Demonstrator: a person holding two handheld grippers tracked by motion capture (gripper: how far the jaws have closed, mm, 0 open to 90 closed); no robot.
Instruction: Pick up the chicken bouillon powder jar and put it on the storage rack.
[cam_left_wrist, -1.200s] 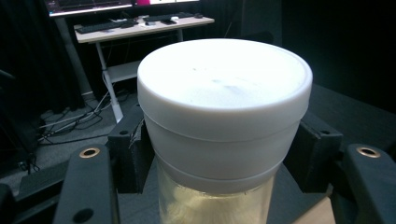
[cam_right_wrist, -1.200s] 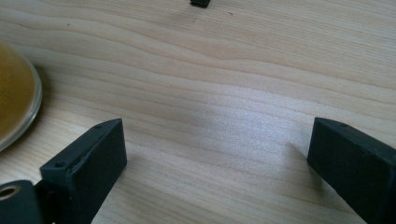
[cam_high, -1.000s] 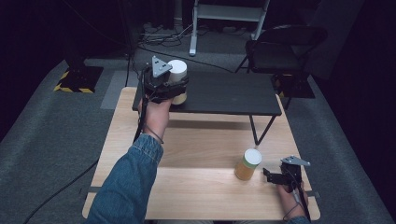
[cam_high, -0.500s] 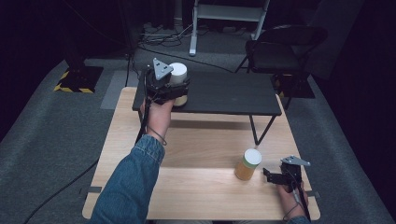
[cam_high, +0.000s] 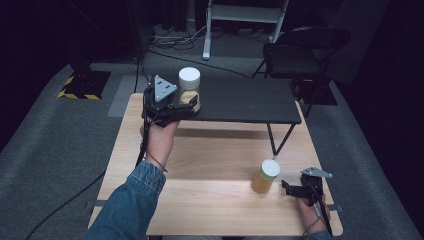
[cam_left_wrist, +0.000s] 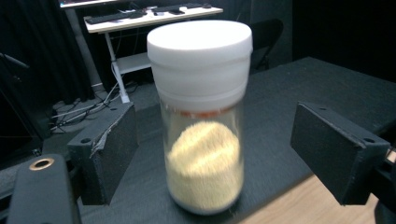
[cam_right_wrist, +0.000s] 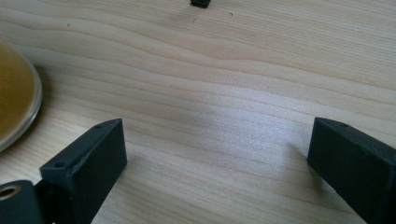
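Note:
A clear jar of pale grains with a white lid (cam_high: 189, 90) stands upright on the black raised shelf (cam_high: 240, 100), near its left front corner. My left gripper (cam_high: 184, 107) is right in front of it and its jaws have just opened; the jar (cam_left_wrist: 201, 116) stands between the pads without touching either. My left gripper (cam_left_wrist: 219, 140) points level at the jar. A second jar with amber contents (cam_high: 265, 176) stands on the wooden table (cam_high: 210, 160) at the right. My right gripper (cam_high: 287, 187) rests open just right of it, with bare wood between its jaws (cam_right_wrist: 219, 158); the amber jar (cam_right_wrist: 14, 107) is off to the side.
The shelf stands on thin black legs (cam_high: 280, 140) over the table's far half. Behind the table are a black chair (cam_high: 300, 50), a white stand (cam_high: 245, 15) and cables on the grey floor. A cable trails from my left hand off the table's left edge.
The left jaws have come off the white-lidded jar, and the left hand has drawn back a little toward the near left. The jar stays on the shelf. The right hand has not moved.

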